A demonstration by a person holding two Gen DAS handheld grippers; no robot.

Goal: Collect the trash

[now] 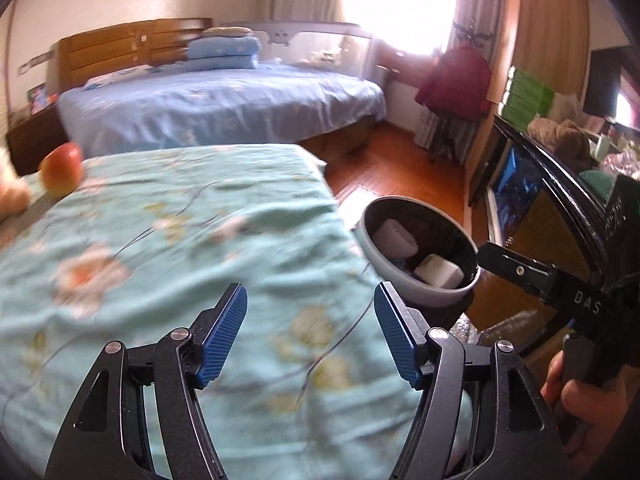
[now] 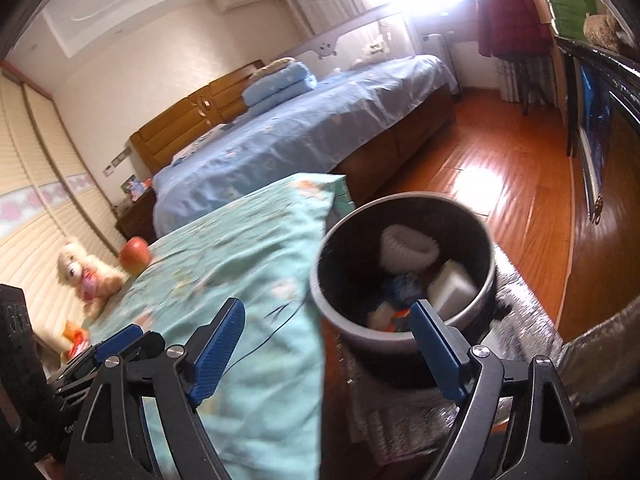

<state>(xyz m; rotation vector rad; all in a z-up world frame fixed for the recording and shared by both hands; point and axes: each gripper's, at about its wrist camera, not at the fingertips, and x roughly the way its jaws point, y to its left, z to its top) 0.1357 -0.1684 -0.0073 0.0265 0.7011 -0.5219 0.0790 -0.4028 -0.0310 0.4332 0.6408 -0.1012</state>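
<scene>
**A:** A bedroom, daylight flaring through the window: the left gripper (image 1: pixel 310 332) hangs over a teal flowered quilt (image 1: pixel 180 248), its blue-padded jaws apart and nothing between them.

**B:** And the right gripper (image 2: pixel 328 352)?

**A:** Wider still — jaws spread, empty, one blue pad over the quilt's edge and the other in front of the near rim of the trash bin (image 2: pixel 404 264). In the left wrist view, its black finger reaches in from the right toward the bin's rim, and a hand (image 1: pixel 576 404) wraps the handle at the lower right corner.

**B:** Where is the trash?

**A:** Inside the bin. The round grey bin with its dark lining stands on the wooden floor (image 2: pixel 500 168), just beside the quilt's corner. Within lie a white ribbed cup (image 2: pixel 408 248) on its side, a white block (image 2: pixel 452 288) against the wall, and below them something blue and a scrap of orange and white — too blurred to name.

**B:** Anything on the quilt?

**A:** At its far end, a red-and-yellow apple (image 2: pixel 135 255), and just beside it a cream plush toy (image 2: pixel 86 276) in pink. Beyond stands a larger bed (image 1: pixel 224 108) under a blue cover, folded blue bedding against its wooden headboard. A dark red coat (image 1: pixel 456 84) hangs near the window.
</scene>
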